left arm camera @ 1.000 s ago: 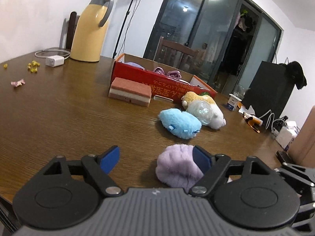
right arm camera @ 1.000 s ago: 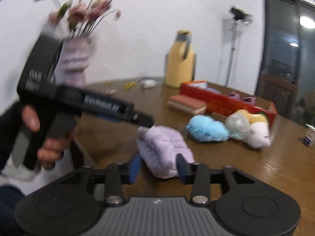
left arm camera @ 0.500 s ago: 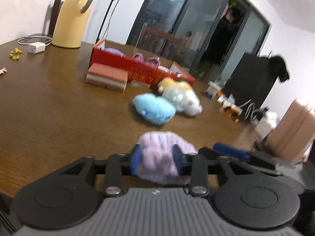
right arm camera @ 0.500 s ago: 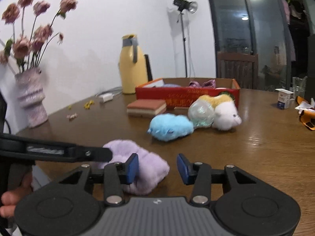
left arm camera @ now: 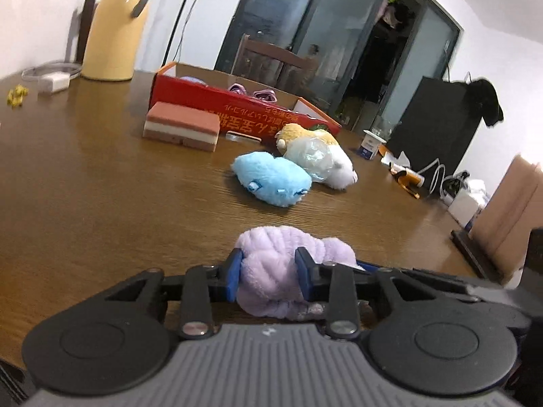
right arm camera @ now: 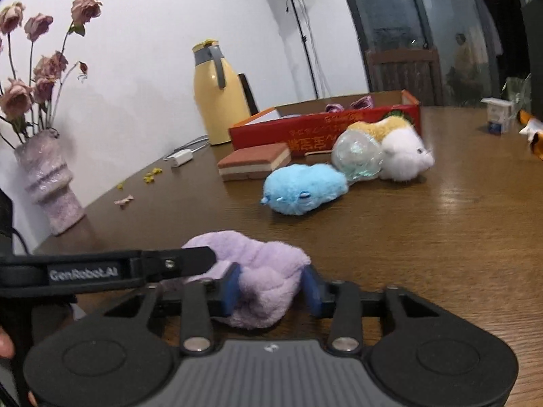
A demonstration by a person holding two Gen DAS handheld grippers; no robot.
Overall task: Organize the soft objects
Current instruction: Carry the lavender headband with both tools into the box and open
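A fluffy purple plush (left arm camera: 271,268) lies at the near edge of the wooden table (left arm camera: 101,183). My left gripper (left arm camera: 268,274) is shut on it, blue pads pressing both sides. It also shows in the right wrist view (right arm camera: 268,274), between the pads of my right gripper (right arm camera: 269,290), which look shut on its right part. A blue plush (left arm camera: 271,178) (right arm camera: 303,188), a clear ball (left arm camera: 310,156) (right arm camera: 356,156) and a white-and-tan plush (left arm camera: 334,156) (right arm camera: 404,149) lie further back. A red box (left arm camera: 237,110) (right arm camera: 322,129) holds purple items.
A pink layered sponge block (left arm camera: 181,125) lies in front of the box. A yellow thermos (left arm camera: 115,27), a white charger (left arm camera: 54,83) and a vase of dried roses (right arm camera: 47,183) stand to the left. A small cup (left arm camera: 371,144), cables and a cardboard box (left arm camera: 509,217) are at the right.
My left gripper closed on the purple plush. My right gripper moved in from the right and closed its pads on the same plush.
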